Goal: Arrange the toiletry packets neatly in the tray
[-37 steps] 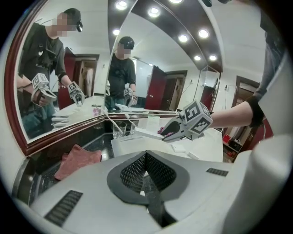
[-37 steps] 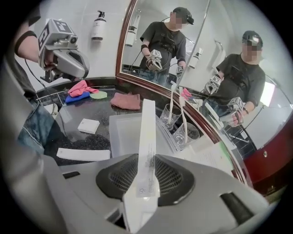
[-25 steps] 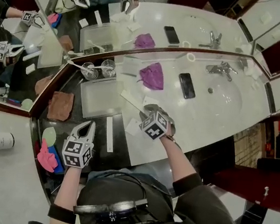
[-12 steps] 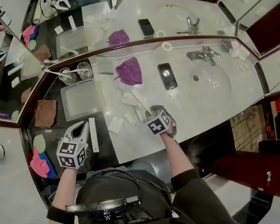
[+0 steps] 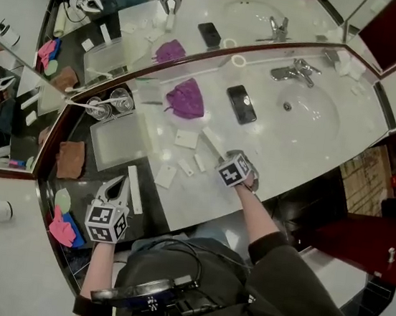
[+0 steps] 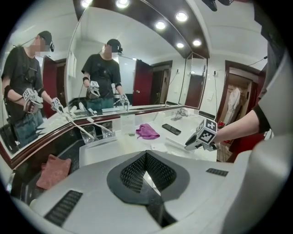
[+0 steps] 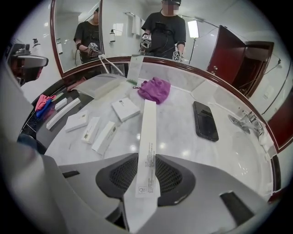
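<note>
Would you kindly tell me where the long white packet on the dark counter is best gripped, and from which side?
Probably near its middle, across the narrow width, from straight above: the long white packet lies flat, so only its two long edges give the jaws a hold. The left gripper, shut now, is nearest.

Long packet (image 7: 147, 137) white with small black print; small packets (image 7: 104, 137) white. Counter (image 7: 174, 119) pale marble, dark at left. Tray (image 5: 117, 143) frosted white. Cloth (image 5: 185, 98) purple, phone (image 5: 241, 103) black, towel (image 5: 71, 159) brown. Left gripper (image 5: 122, 181) light grey, cube black-and-white squares. Door (image 7: 238, 59) dark red.
</note>
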`<state>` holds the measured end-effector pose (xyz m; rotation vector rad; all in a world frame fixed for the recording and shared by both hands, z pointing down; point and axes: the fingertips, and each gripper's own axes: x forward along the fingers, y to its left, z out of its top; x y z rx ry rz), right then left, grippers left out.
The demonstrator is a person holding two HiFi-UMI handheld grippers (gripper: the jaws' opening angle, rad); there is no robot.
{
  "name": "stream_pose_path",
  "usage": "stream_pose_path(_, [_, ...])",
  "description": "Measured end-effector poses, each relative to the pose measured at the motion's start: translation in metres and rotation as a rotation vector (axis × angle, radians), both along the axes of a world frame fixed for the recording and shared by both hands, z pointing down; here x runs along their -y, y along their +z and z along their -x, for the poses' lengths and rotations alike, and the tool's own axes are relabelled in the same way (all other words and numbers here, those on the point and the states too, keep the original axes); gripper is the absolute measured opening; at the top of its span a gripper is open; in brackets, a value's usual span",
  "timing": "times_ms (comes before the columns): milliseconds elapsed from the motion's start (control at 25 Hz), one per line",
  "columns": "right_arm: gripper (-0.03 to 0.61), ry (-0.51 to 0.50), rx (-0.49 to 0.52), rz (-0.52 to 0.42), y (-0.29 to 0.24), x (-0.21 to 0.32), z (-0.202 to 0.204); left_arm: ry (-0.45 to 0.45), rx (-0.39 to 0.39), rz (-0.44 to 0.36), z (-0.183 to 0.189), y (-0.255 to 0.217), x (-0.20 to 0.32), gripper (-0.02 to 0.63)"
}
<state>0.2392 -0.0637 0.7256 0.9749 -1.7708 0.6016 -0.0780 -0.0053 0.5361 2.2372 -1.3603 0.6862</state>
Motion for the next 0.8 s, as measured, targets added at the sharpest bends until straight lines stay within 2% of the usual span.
stream_pose_path(240, [0.152,0.012,0.016,0.010,0.011,0.002,-0.007,-0.015,-0.004,-0.002,-0.011,-0.001,0.006,0.000])
stream_pose_path(360, [0.202,-0.010,0.028,0.006,0.012,0.003,-0.008,-0.011,-0.010,-0.006,-0.019,0.000,0.009,0.000])
stream_pose_path(800, [0.198,-0.064,0.115,-0.087,-0.021,0.015,-0.002,-0.029,-0.032,-0.008,-0.034,0.006,0.016,0.000])
